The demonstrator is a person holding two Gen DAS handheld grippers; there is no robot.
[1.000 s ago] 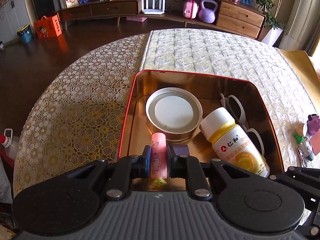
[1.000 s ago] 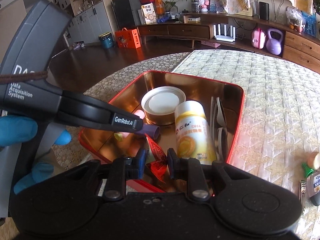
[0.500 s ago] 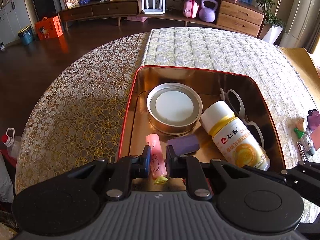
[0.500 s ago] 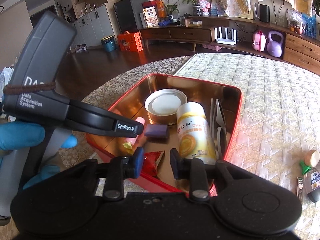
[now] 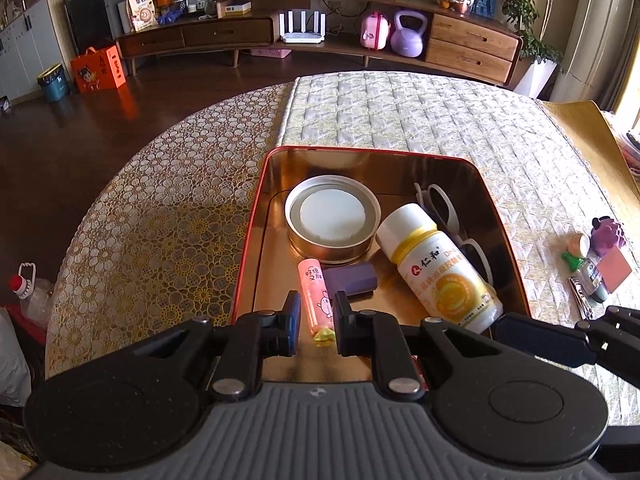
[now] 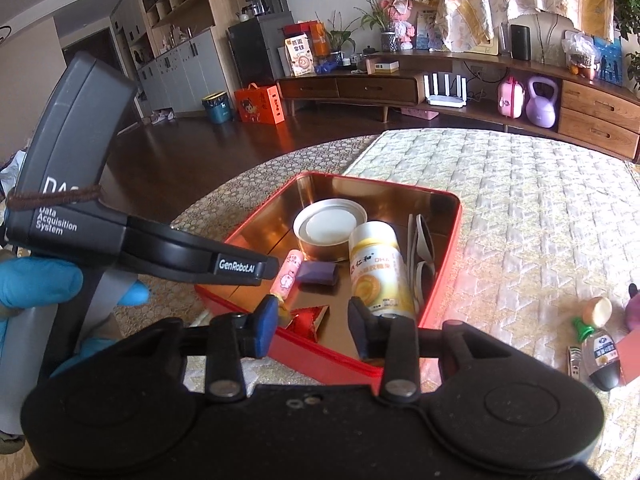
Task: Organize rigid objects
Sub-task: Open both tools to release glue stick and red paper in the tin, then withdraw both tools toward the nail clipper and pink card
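A red tin box (image 5: 256,224) (image 6: 444,280) with a gold inside holds a round tin (image 5: 332,218) (image 6: 330,228), a white and yellow bottle (image 5: 438,268) (image 6: 376,268), white sunglasses (image 5: 448,208) (image 6: 420,248), a purple block (image 5: 352,278) (image 6: 316,273), a pink tube (image 5: 316,296) (image 6: 287,274) and a red packet (image 6: 310,320). My left gripper (image 5: 316,322) is open above the pink tube's near end, clear of it. My right gripper (image 6: 312,330) is open and empty above the box's near edge, over the red packet.
To the right of the box lie a small dark bottle with a green neck (image 6: 600,352) (image 5: 586,266), a purple toy (image 5: 608,230), a pink card (image 5: 614,270) and nail clippers (image 6: 573,360). The left gripper's body (image 6: 120,236) fills the left of the right wrist view.
My left gripper let go of the pink tube, which now lies in the box, and drew back. My right gripper released the red packet into the box, opened wide and pulled back.
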